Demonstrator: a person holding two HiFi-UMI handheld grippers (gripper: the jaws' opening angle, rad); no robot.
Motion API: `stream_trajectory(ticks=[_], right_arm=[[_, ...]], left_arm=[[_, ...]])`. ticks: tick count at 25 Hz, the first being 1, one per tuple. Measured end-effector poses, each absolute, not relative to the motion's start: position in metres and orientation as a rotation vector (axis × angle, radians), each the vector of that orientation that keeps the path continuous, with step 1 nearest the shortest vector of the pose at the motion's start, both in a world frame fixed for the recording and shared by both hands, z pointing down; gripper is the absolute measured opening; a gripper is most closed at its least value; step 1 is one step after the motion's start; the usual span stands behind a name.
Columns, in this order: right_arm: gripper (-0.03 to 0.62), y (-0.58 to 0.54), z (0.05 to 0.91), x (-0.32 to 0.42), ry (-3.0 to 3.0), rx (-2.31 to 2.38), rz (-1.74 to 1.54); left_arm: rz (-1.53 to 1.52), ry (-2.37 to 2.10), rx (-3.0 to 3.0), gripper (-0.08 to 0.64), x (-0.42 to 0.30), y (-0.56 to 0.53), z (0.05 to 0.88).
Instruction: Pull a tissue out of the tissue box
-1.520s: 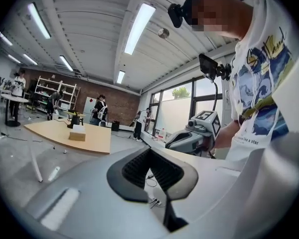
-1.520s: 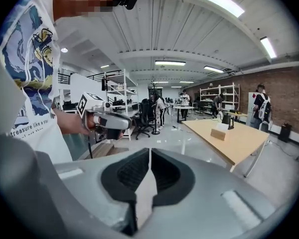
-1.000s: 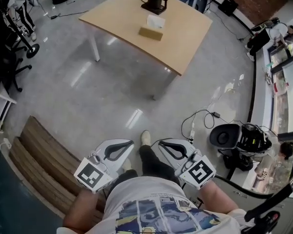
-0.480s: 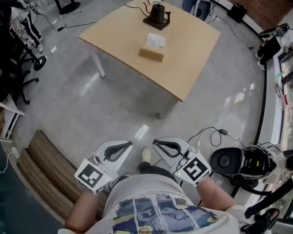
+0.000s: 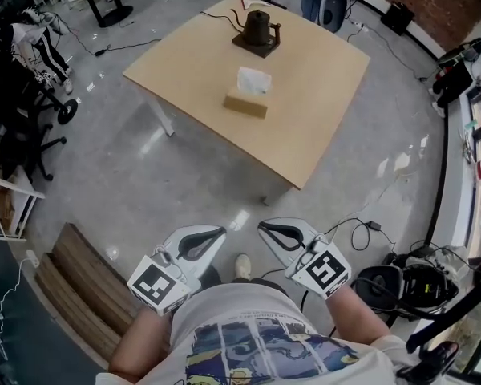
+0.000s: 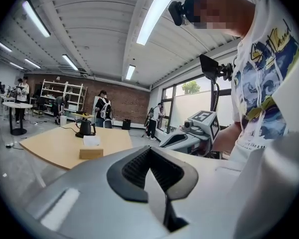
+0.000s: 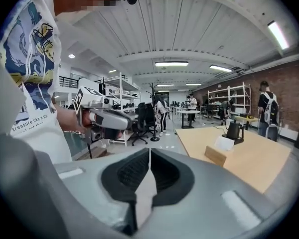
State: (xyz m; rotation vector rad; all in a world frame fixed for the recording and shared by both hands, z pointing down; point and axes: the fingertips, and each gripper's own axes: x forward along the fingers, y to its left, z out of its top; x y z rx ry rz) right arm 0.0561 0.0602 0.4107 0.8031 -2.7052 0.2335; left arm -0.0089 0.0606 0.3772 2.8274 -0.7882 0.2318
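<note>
Far beyond the closed, empty left tool (image 5: 221, 232) and right tool (image 5: 263, 227) lies the tissue box (image 5: 245, 103).

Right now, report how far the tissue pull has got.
Done: nothing. The white tissue stands in the tan cardboard tissue box on the light wooden table, untouched. In hand: left gripper and right gripper are shut, empty, held low by the person's waist, well short of the table. Left: reach the box, grip the tissue, pull it out.
</note>
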Motion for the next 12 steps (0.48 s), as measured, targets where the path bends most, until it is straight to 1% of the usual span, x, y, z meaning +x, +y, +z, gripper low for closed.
stream_trajectory(ticks=[12], right_arm=[[0.012, -0.042, 0.407, 0.024, -2.635, 0.944, 0.238]], left_arm=[[0.243, -0.611, 2.893, 0.003, -0.039, -0.046, 0.377]])
